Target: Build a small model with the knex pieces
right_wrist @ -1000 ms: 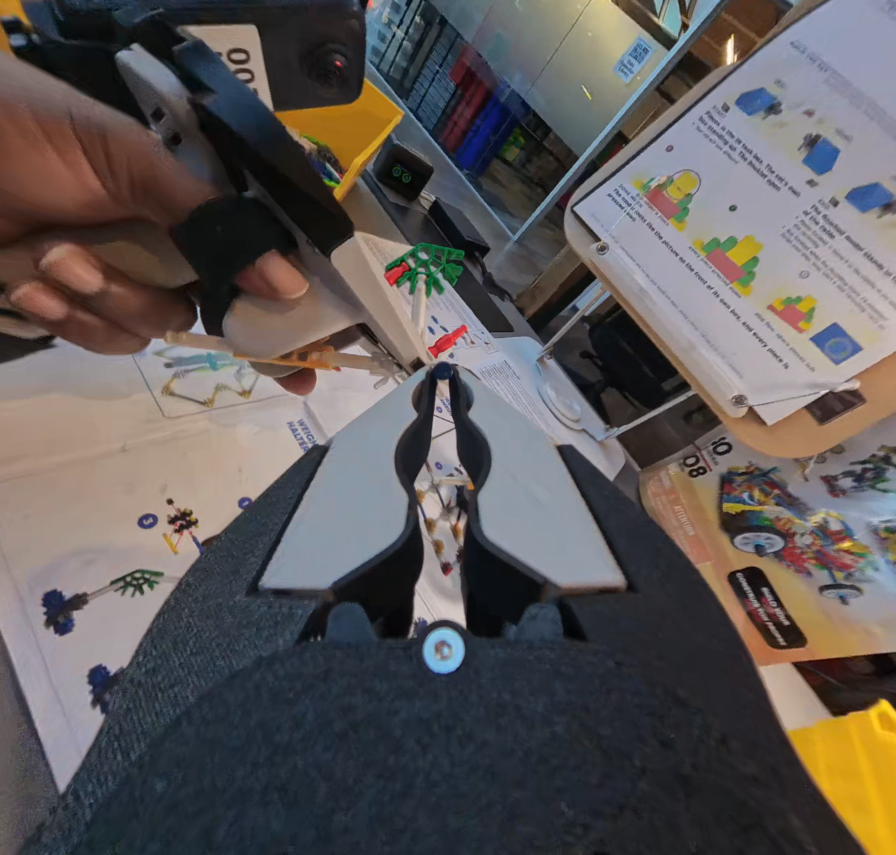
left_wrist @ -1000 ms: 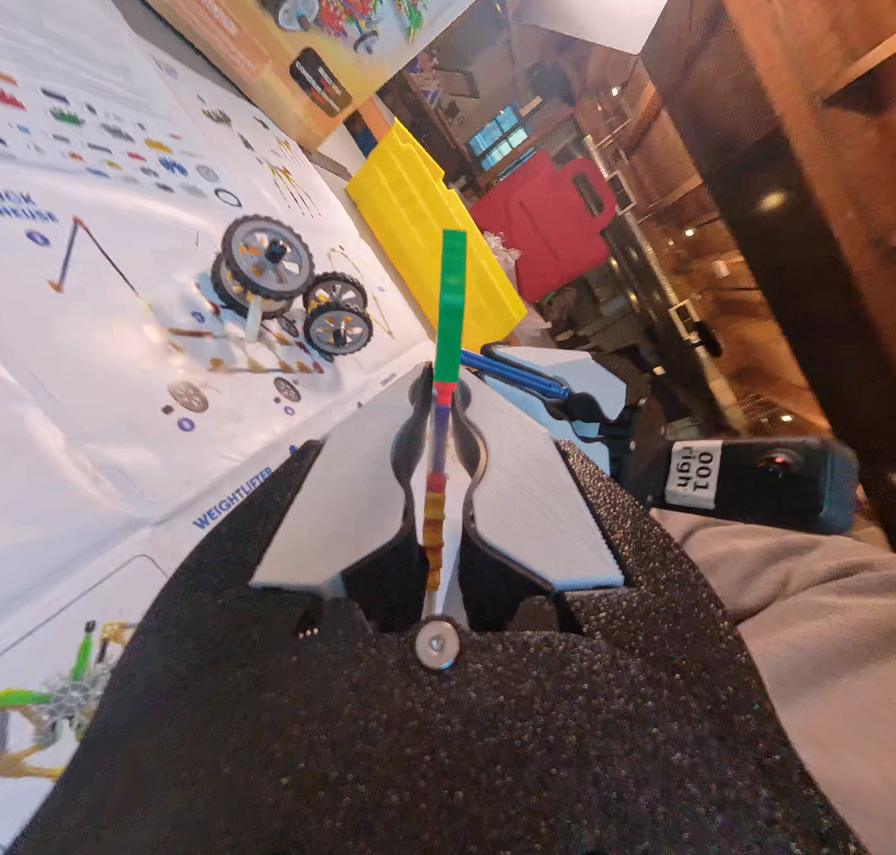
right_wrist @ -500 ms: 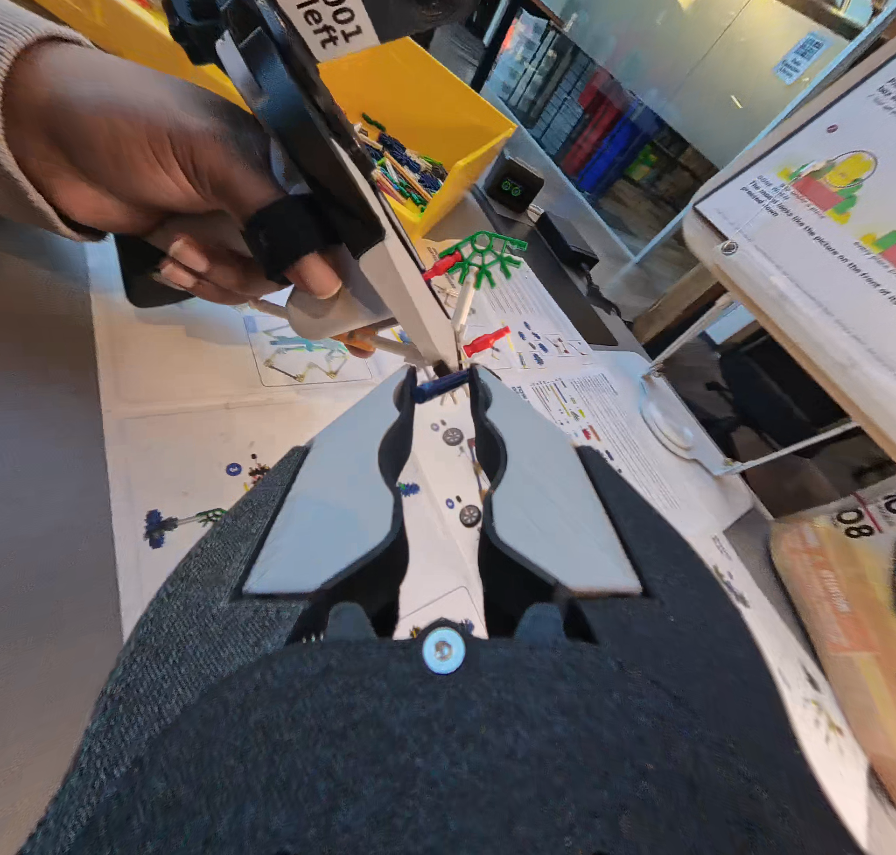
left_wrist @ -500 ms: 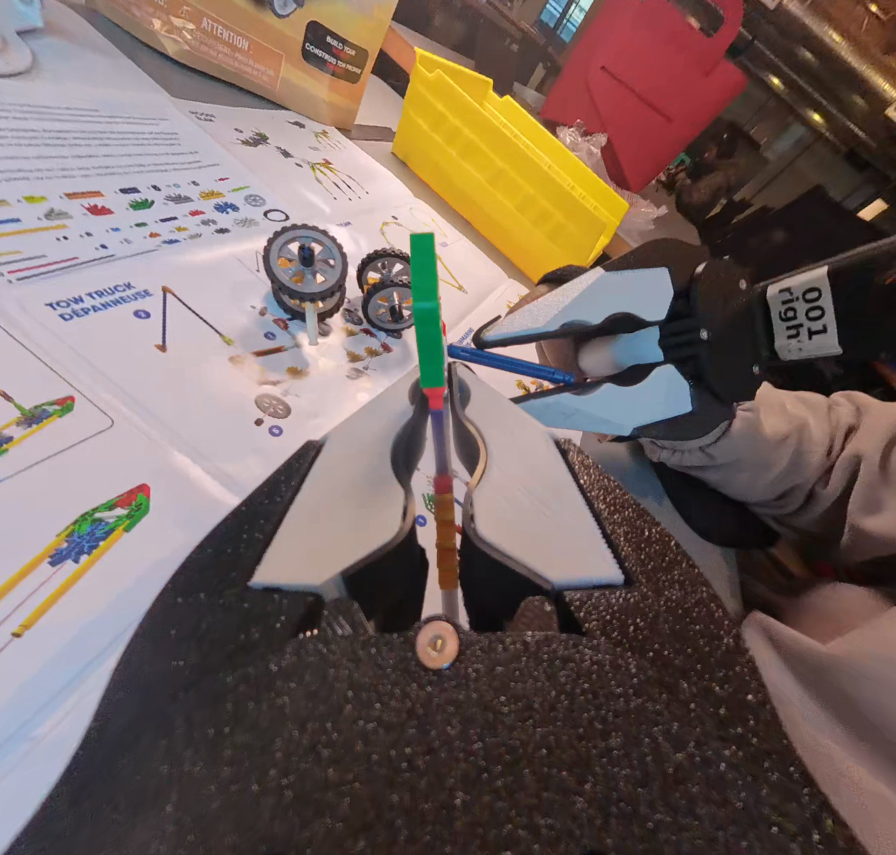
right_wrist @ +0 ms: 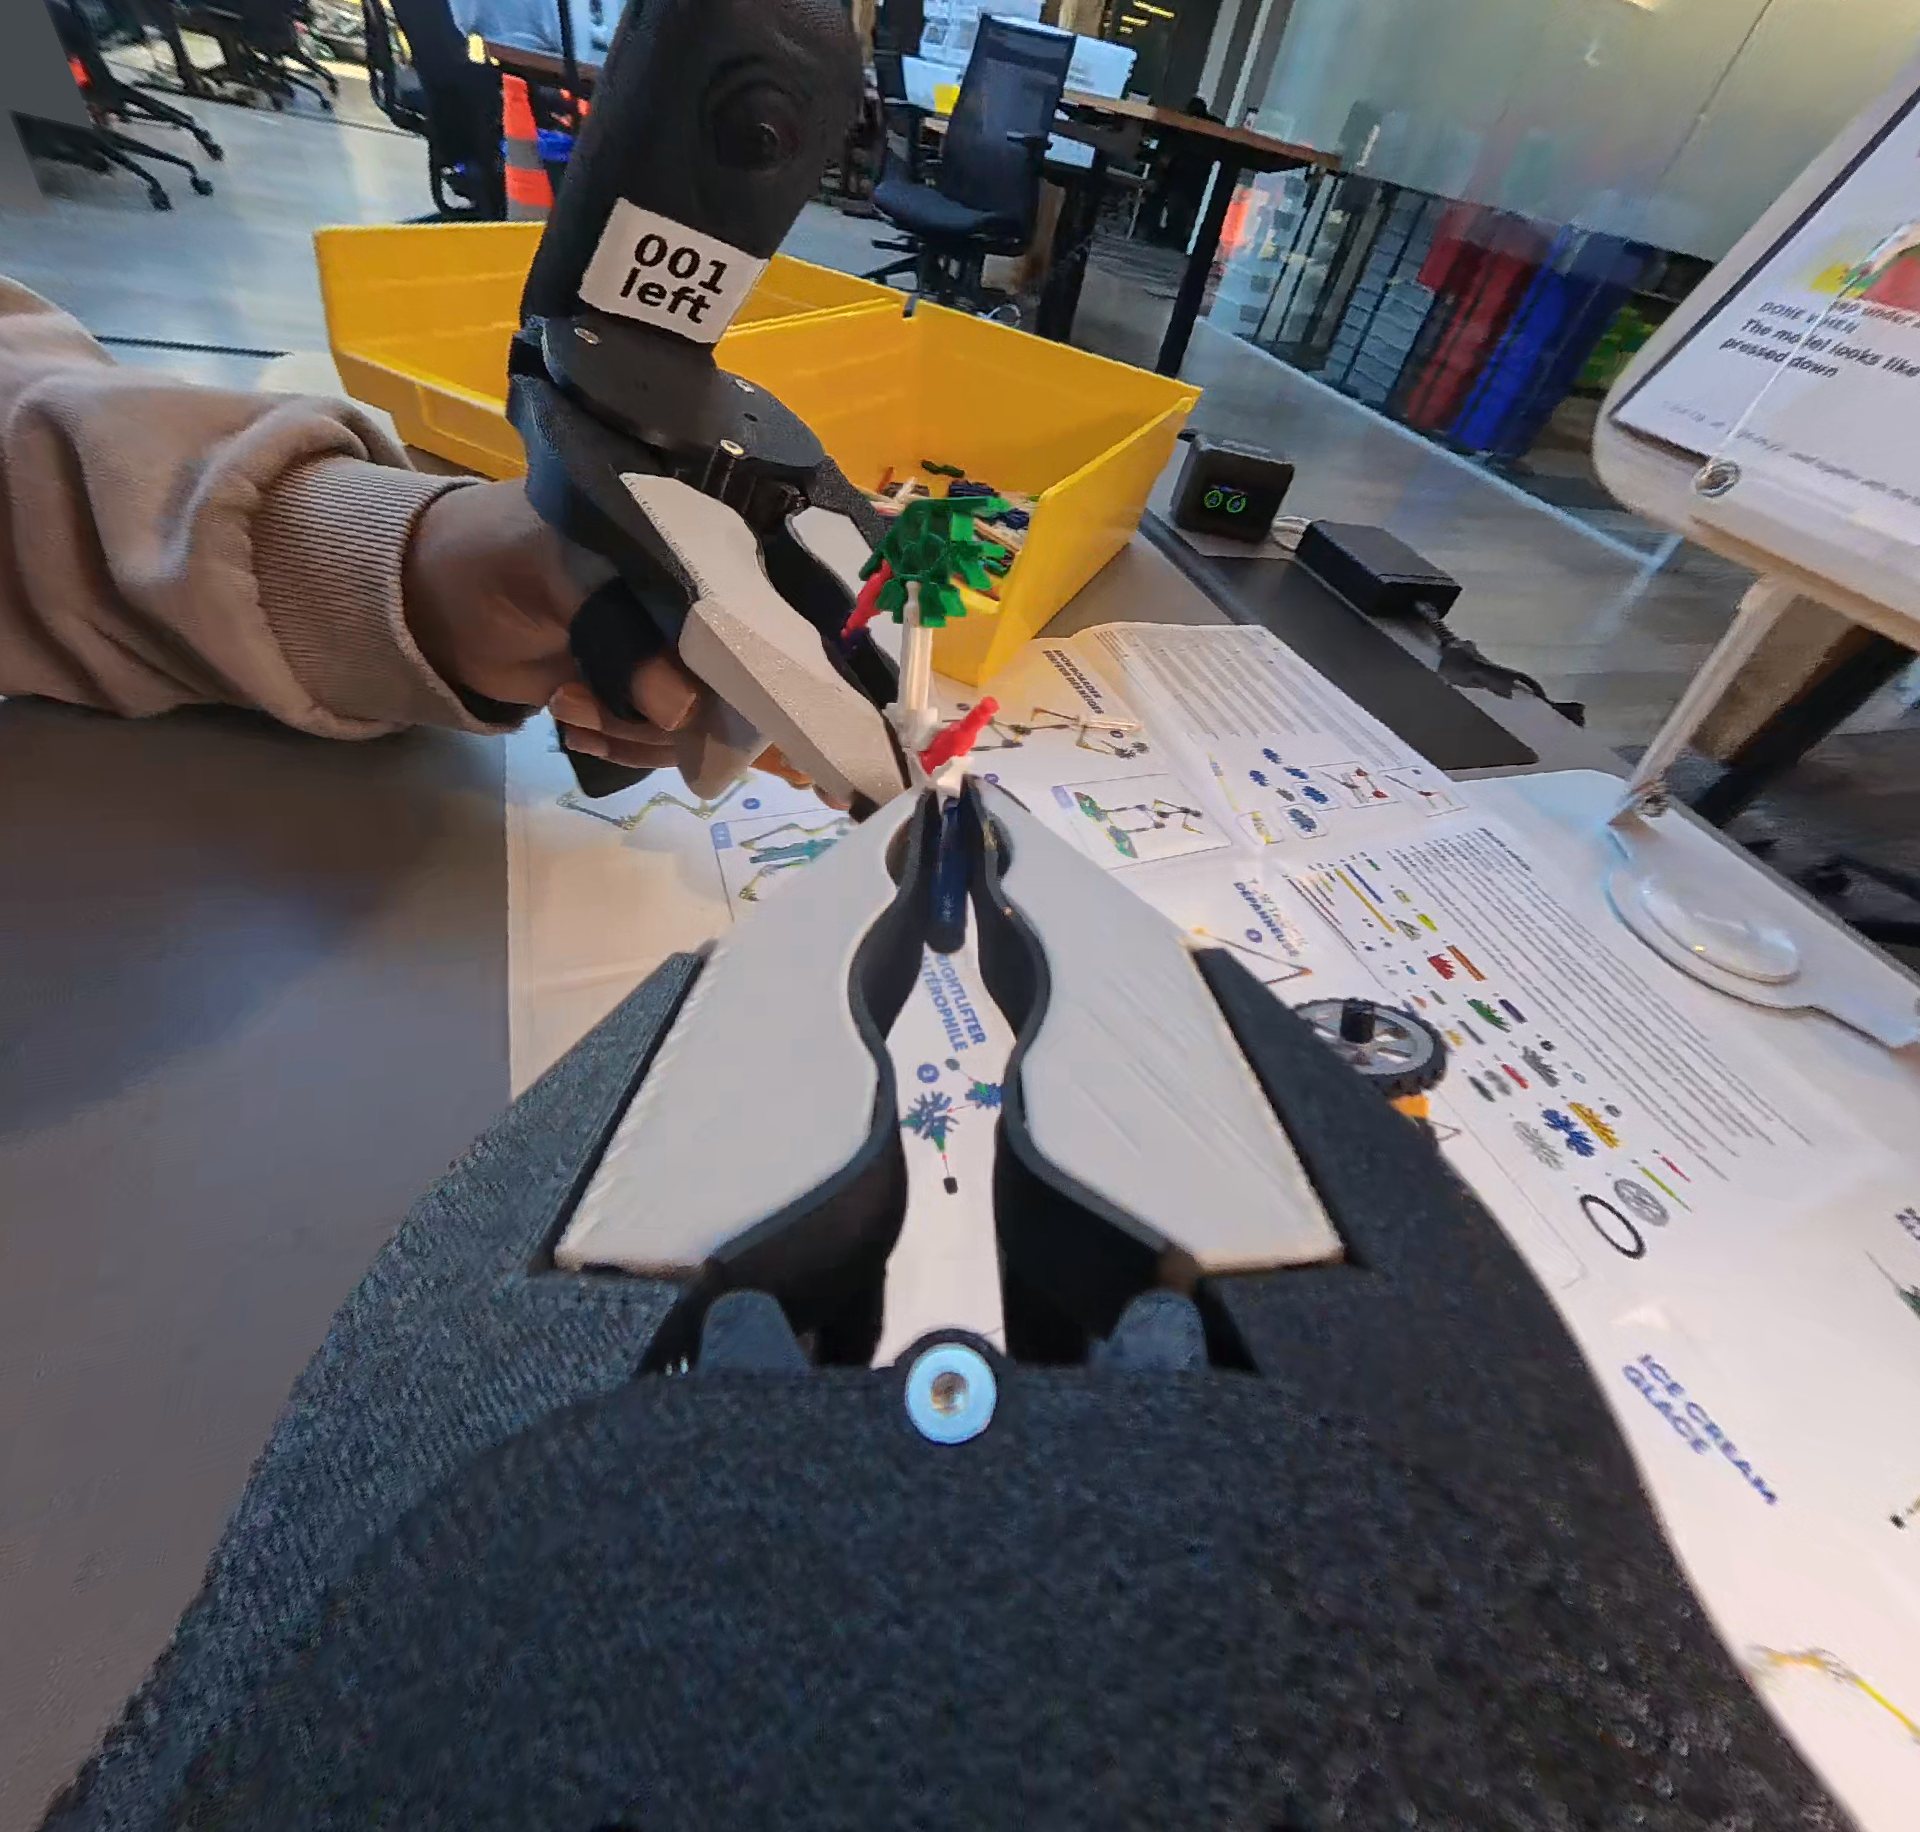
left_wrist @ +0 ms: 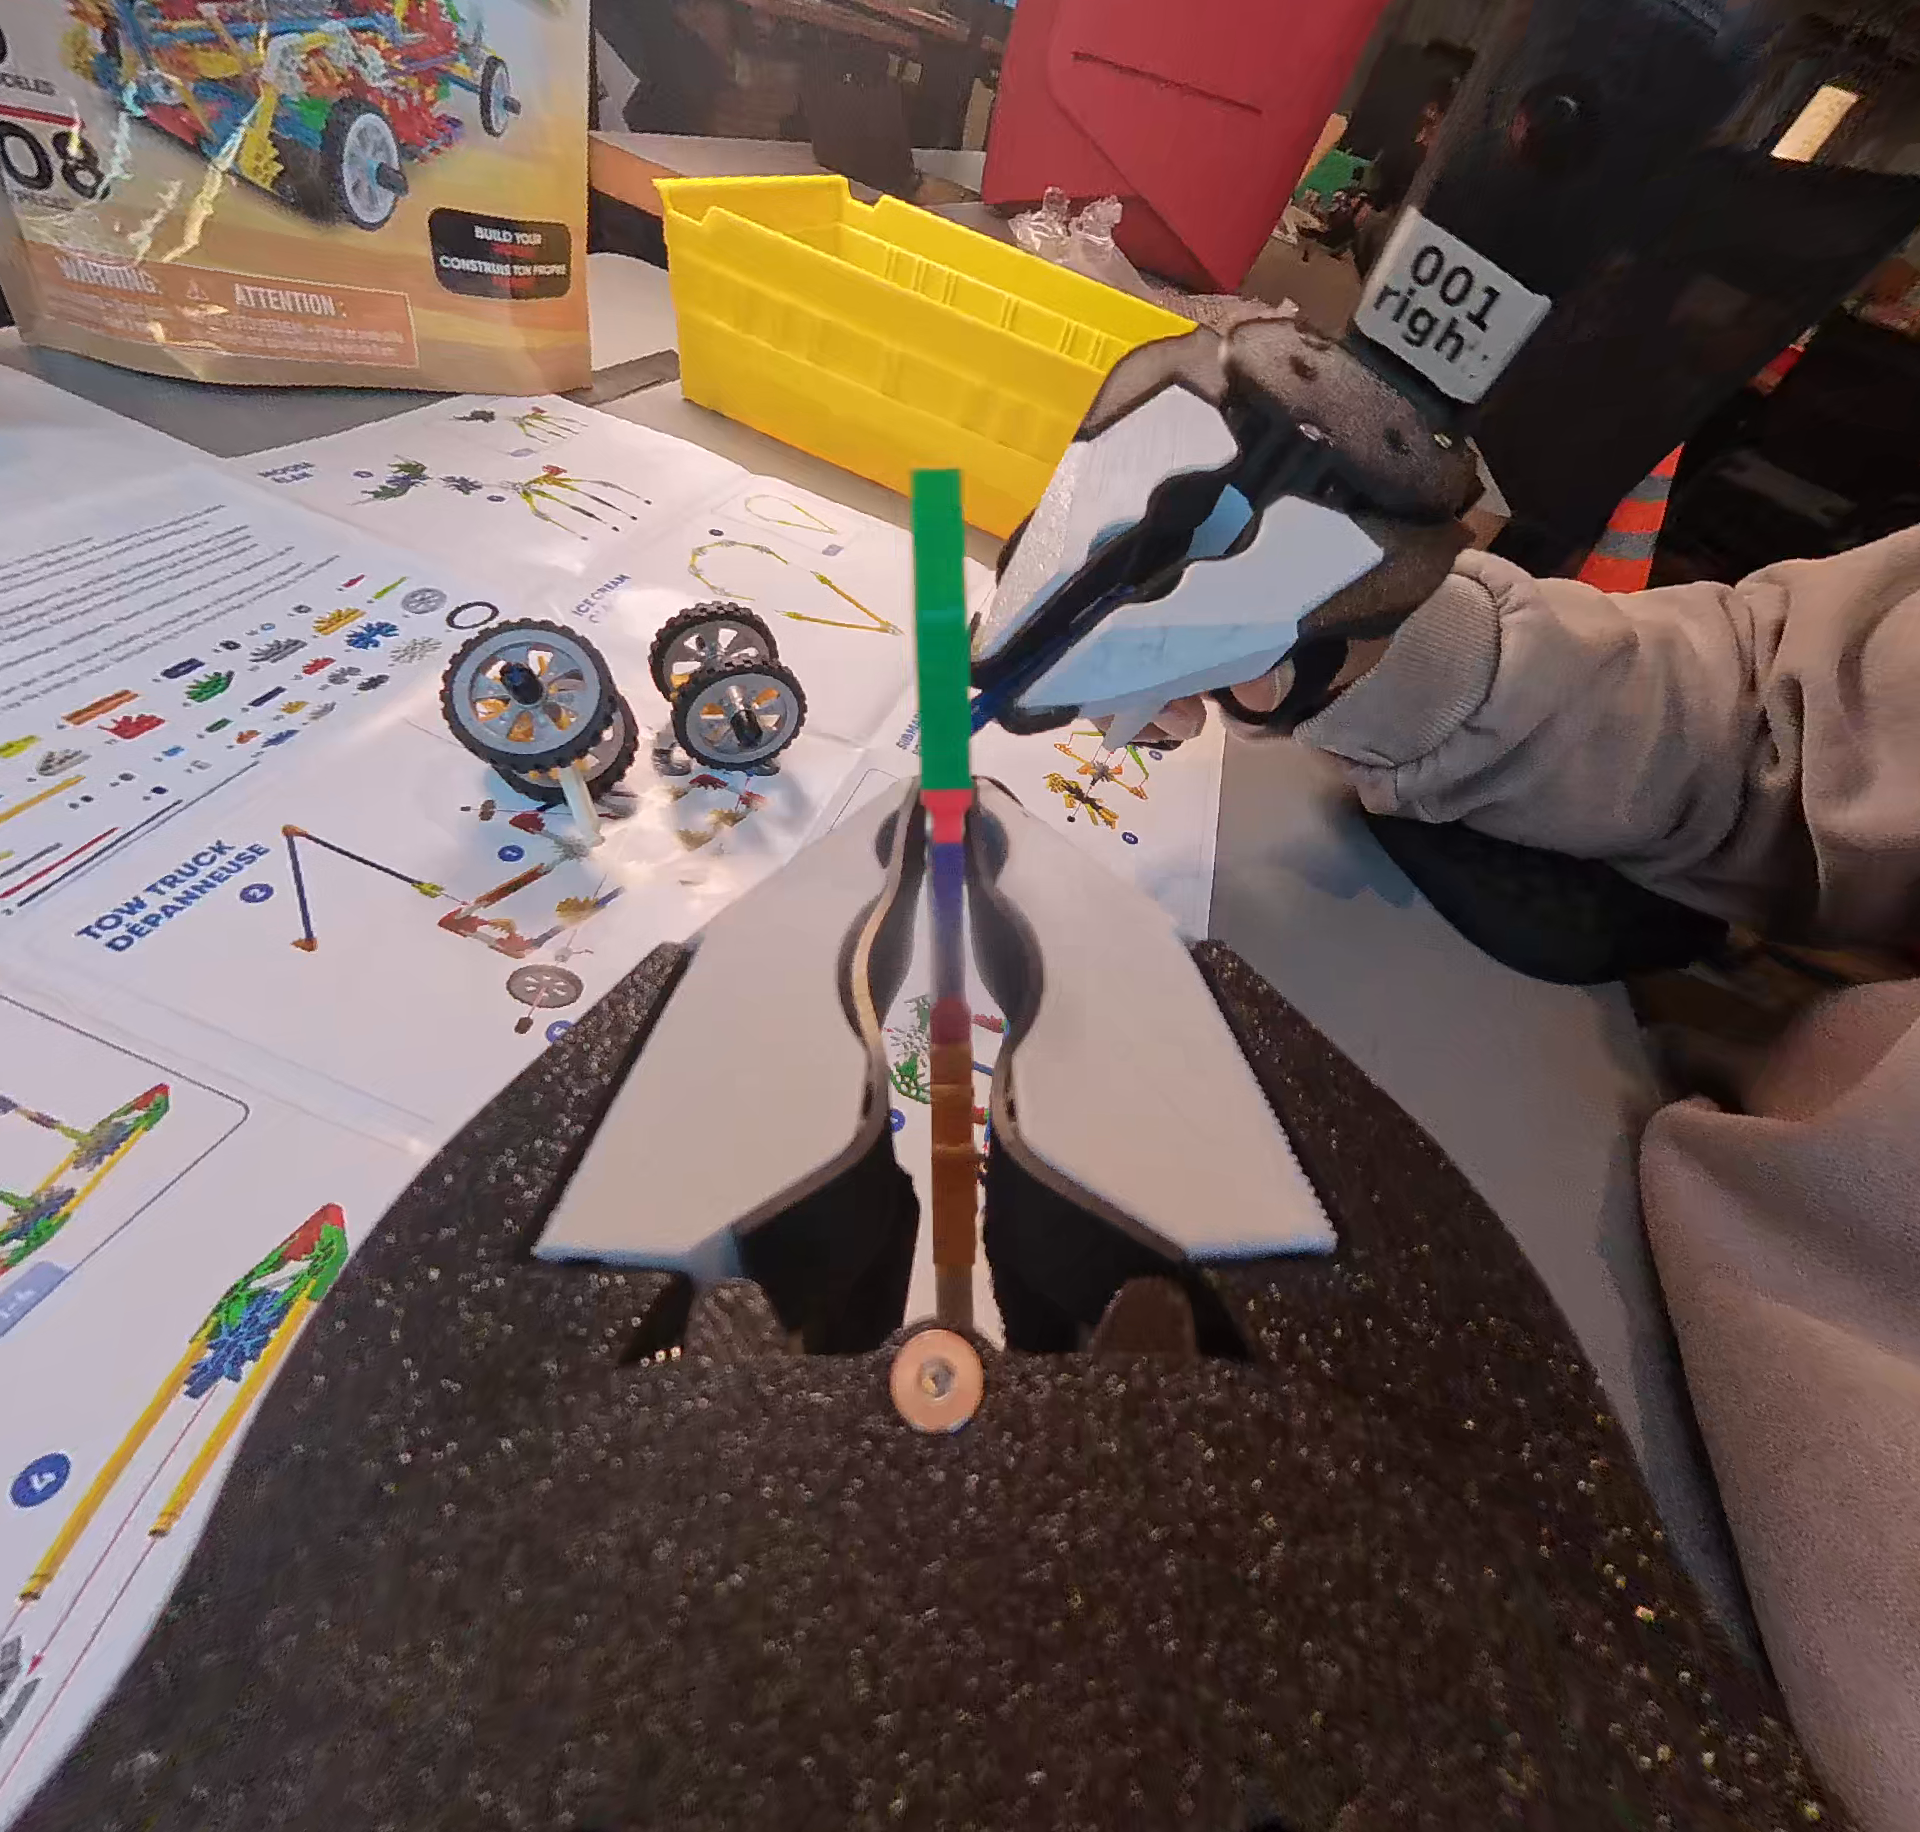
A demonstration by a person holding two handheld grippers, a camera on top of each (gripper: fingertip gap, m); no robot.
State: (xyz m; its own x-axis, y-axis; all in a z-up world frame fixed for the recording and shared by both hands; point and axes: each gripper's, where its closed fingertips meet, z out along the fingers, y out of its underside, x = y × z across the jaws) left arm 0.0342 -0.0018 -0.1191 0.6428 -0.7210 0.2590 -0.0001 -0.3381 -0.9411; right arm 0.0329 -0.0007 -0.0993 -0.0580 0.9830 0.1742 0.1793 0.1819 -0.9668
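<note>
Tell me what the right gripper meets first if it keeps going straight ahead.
Most likely the small rod assembly held by the left gripper; the right gripper, shut on a blue rod, already nearly touches it, though depth is unclear.

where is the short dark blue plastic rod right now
The short dark blue plastic rod is pinched in the right gripper, its tip at the green connector of the rod assembly held by the left gripper, above the instruction sheet.

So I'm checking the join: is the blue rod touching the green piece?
Touching: in the left wrist view the blue rod tip meets the green piece.
</note>
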